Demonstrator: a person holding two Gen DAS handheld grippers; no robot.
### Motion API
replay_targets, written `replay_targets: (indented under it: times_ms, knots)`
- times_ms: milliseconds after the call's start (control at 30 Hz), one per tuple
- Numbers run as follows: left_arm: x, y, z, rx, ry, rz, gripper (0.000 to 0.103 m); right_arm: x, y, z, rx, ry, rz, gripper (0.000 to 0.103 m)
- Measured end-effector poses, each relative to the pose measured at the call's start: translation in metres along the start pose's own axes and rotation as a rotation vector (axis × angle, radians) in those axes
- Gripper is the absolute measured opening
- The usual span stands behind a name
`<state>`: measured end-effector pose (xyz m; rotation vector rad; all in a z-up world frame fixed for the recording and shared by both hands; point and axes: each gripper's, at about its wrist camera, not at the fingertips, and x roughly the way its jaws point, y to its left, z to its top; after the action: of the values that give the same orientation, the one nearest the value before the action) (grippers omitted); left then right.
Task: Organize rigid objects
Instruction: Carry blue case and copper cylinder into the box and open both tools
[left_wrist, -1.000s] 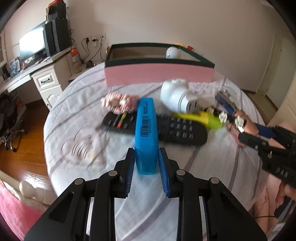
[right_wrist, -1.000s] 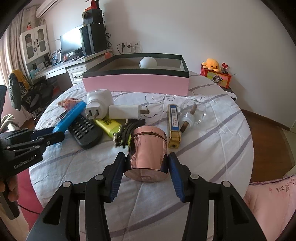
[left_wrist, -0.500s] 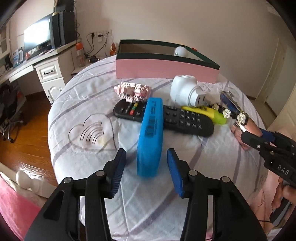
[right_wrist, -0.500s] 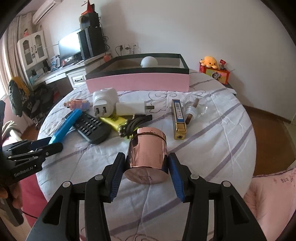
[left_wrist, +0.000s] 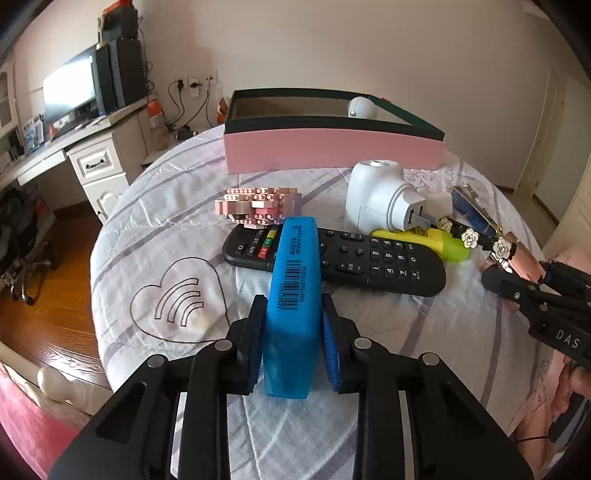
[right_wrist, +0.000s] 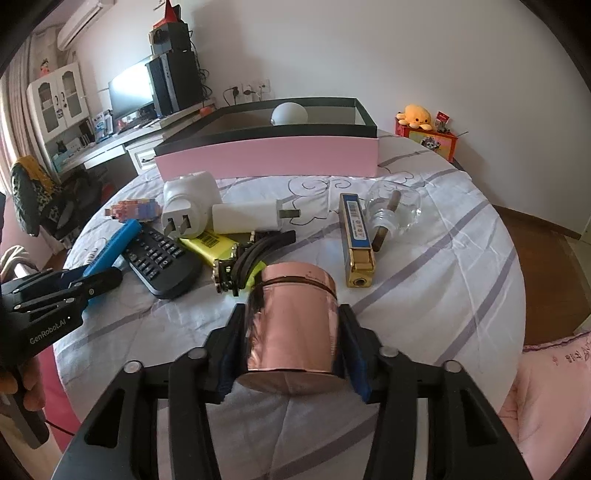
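Left gripper (left_wrist: 291, 325) pinching blue case (left_wrist: 293, 291), far end propped on remote (left_wrist: 332, 260), short of pink box (left_wrist: 332, 151). Right gripper (right_wrist: 291, 332) clamping copper tin (right_wrist: 293, 328), likewise before box, ready for stowing.

Bright soft daylight, sharp focus, strong fisheye bending, dark corners.

The black remote (left_wrist: 340, 258) lies partly hidden under the blue case (left_wrist: 293, 291).

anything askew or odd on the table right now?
Yes: the blue case rests tilted, its far end propped on the black remote and crossing it. The left gripper is shut on its near end. Nothing looks spilled or broken.
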<state>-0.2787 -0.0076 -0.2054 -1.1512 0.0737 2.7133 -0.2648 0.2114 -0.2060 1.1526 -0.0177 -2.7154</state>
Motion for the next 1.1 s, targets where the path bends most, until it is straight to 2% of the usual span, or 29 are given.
replay_targets:
  times_ms: [200, 800, 1100]
  knots:
    - [-0.012, 0.000, 0.003, 0.004, -0.014, -0.001, 0.027, -0.010, 0.003, 0.001, -0.017, -0.017, -0.011, 0.048]
    - [-0.044, -0.005, 0.028, 0.020, -0.109, -0.013, 0.026, -0.042, 0.010, 0.034, -0.052, -0.107, -0.022, 0.048]
    - [-0.049, -0.014, 0.060, 0.039, -0.160, -0.015, 0.026, -0.037, 0.015, 0.061, -0.079, -0.127, 0.004, 0.048]
